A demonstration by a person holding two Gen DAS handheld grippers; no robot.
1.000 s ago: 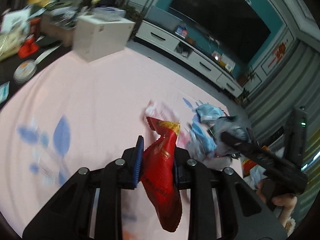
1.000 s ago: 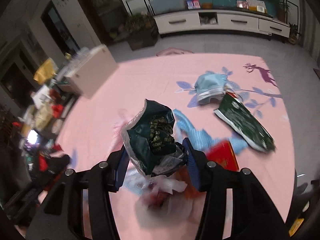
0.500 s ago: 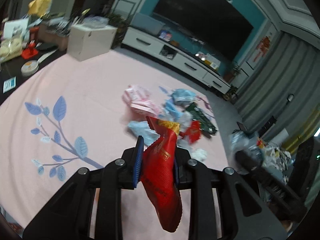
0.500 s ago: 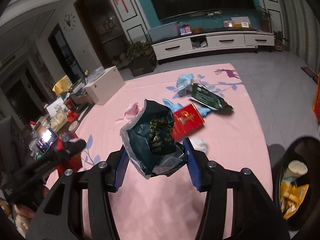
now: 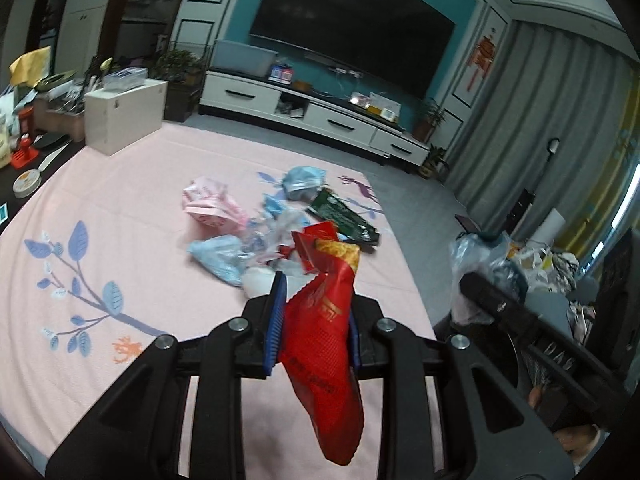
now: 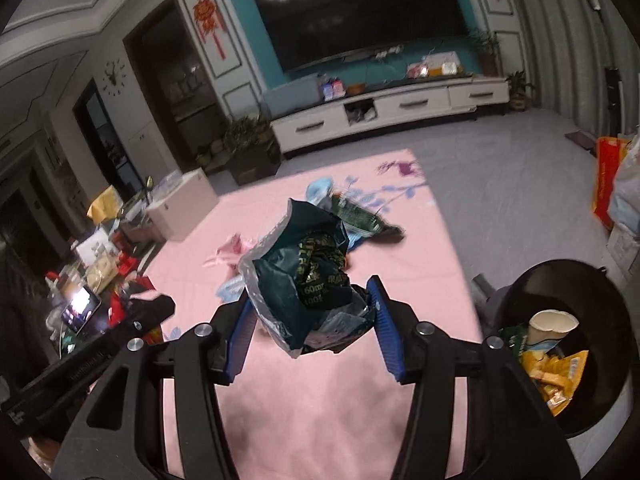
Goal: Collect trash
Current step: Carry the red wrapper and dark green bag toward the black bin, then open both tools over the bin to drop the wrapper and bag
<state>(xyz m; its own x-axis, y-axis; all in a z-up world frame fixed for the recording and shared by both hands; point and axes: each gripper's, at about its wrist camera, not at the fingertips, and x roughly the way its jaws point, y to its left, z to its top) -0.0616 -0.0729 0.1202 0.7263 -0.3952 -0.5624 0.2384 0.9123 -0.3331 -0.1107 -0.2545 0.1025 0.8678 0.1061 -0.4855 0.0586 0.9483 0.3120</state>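
My left gripper (image 5: pixel 314 294) is shut on a red snack wrapper (image 5: pixel 322 344) that hangs down between its blue pads, held above the pink mat (image 5: pixel 120 208). My right gripper (image 6: pixel 312 296) is shut on a crumpled dark green foil bag (image 6: pixel 308 264), lifted above the pink mat (image 6: pixel 320 408). A black trash bin (image 6: pixel 560 352) stands at the lower right of the right wrist view, with a paper cup and yellow wrappers inside. Several pieces of trash stay on the mat: a pink bag (image 5: pixel 210 204), blue masks (image 5: pixel 218 254) and a dark green wrapper (image 5: pixel 344 218).
A white box (image 5: pixel 124 114) stands at the mat's far left corner, with a cluttered low table (image 5: pixel 24 148) beside it. A white TV cabinet (image 5: pixel 312 120) runs along the back wall. Full plastic bags (image 5: pixel 488 264) lie right of the mat. The other gripper (image 6: pixel 92 348) shows at lower left.
Both grippers have pulled back from the trash pile with their wrappers still held. The right view has swung right, and the black bin has come into sight and grown nearer.
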